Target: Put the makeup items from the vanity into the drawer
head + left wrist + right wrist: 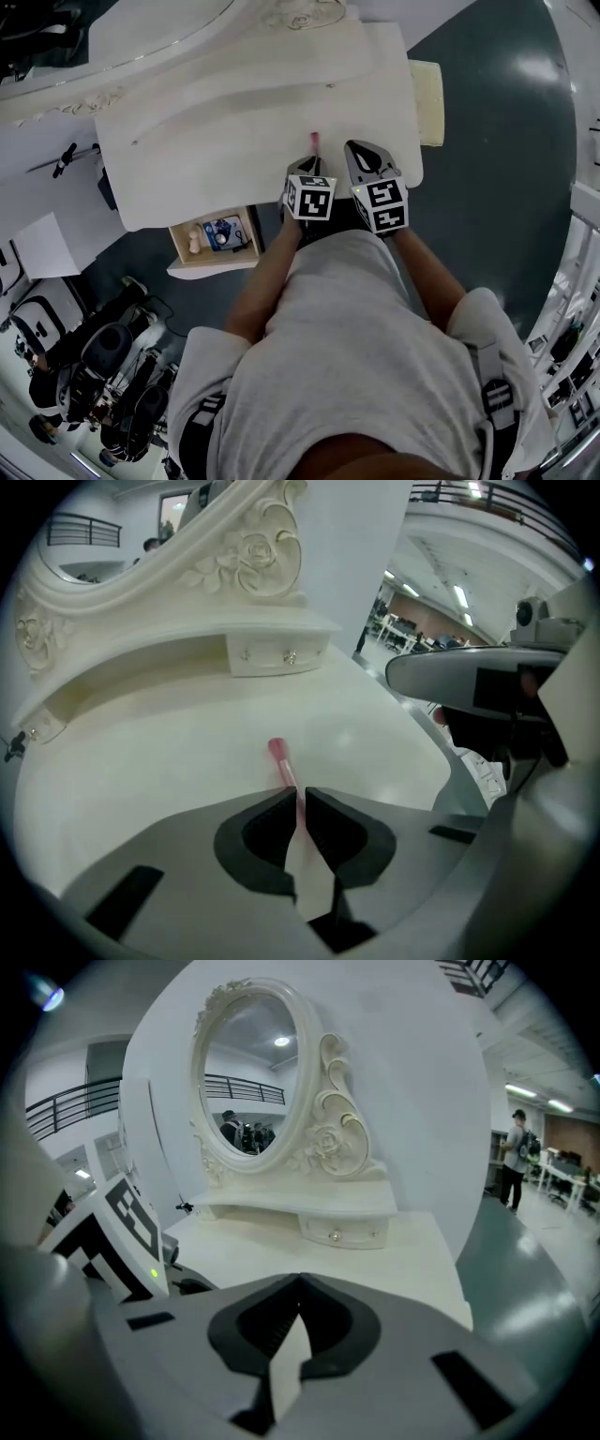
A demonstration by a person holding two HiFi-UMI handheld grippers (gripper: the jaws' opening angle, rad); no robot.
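Note:
A thin pink makeup stick (279, 757) pokes forward out of my left gripper (300, 795), whose jaws are shut on its lower part. In the head view the pink makeup stick (314, 142) shows just beyond the left gripper (312, 161), over the near edge of the white vanity top (234, 122). My right gripper (361, 148) hovers beside it to the right. The right gripper (298, 1284) is shut with nothing between its pads. The drawer (184, 255) stands pulled open at the vanity's left front, with a blue packet (223, 232) and a small beige item (194, 241) inside.
An oval carved mirror (248, 1082) rises at the back of the vanity, with small knobbed drawers (342, 1232) under it. A cream cushion (427, 89) sits past the vanity's right end. Dark floor lies around it, and equipment (103, 375) stands at lower left.

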